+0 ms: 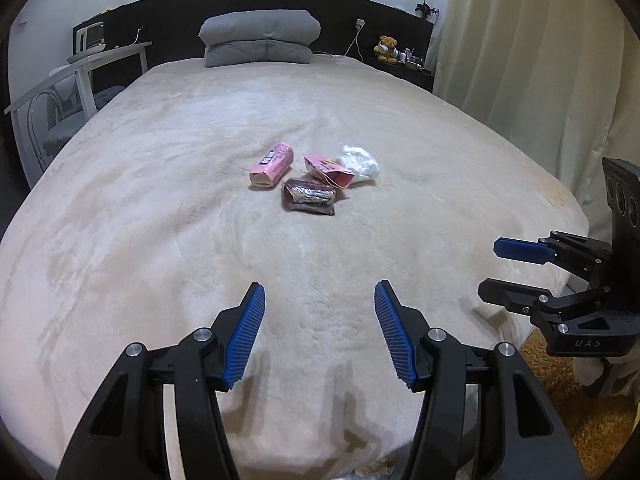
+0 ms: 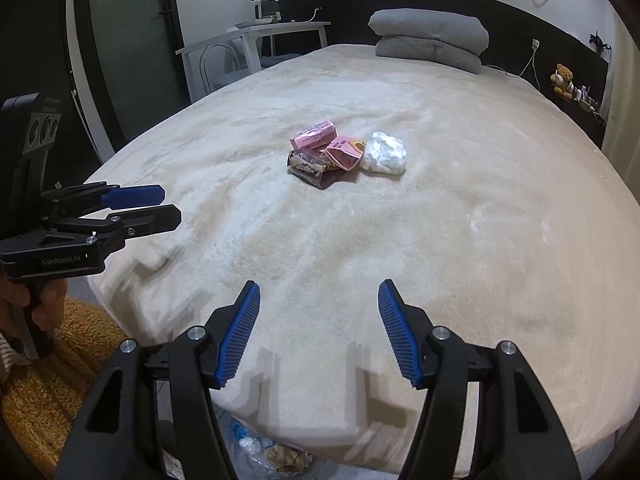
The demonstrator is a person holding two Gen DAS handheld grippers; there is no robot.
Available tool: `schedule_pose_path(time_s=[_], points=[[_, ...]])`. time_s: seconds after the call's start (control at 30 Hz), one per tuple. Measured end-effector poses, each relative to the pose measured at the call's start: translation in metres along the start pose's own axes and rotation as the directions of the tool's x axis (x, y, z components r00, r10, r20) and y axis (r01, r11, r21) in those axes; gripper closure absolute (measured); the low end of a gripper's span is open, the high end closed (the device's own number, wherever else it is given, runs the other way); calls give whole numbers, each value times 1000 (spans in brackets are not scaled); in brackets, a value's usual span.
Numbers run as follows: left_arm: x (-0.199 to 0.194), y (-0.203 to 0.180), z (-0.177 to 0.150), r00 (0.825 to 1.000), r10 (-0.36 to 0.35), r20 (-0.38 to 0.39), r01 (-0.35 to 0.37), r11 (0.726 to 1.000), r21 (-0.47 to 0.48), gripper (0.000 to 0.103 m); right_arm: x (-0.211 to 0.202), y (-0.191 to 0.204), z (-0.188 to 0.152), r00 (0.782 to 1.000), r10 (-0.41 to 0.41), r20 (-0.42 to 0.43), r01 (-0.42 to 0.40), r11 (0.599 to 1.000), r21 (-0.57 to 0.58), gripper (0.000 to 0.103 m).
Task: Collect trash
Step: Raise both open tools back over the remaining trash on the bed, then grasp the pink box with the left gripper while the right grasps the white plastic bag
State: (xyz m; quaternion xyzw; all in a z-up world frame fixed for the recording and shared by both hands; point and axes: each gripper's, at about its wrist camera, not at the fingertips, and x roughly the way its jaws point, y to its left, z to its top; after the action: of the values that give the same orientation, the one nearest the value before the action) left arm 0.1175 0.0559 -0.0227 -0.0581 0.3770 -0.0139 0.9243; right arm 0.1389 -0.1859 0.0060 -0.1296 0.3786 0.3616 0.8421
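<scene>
Your left gripper [image 1: 320,334]: jaws apart, empty, hovering over near edge of bed [image 1: 160,200]. Your right gripper [image 2: 319,334]: jaws apart, empty, same edge. Trash, mid-bed, well ahead of you: pink box [image 1: 272,165], pink packet [image 1: 329,170], dark wrapper [image 1: 310,197], white plastic wad [image 1: 359,162], clustered touching.

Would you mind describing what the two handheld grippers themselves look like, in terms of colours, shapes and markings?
Both are black plastic linkage frames with silver pivot bolts. The left gripper and right gripper each carry two tapering fingers faced with ribbed blue pads. Seen side-on, the left gripper's base reads "GenRobot.AI" in white above a pistol-style handle; the right's shows faint lettering. Each has an upright black block with three round openings.
</scene>
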Motion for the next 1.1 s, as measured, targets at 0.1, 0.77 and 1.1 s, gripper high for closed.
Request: schedule_pose_path(time_s=[0.1,0.77,1.1], points=[[14,13,16,1000,14,5,-14,1000,-2,47,14,-11,18,1000,5,2,-5,1000,29,42],[123,57,94,998,52,-21,-52,999,-14,47,121,-98,100,991,119,-61,-89,929,360,42],[171,62,114,996,50,-73,-53,998,-40,47,148,-119,113,982,176,-64,-126,874,470,42]])
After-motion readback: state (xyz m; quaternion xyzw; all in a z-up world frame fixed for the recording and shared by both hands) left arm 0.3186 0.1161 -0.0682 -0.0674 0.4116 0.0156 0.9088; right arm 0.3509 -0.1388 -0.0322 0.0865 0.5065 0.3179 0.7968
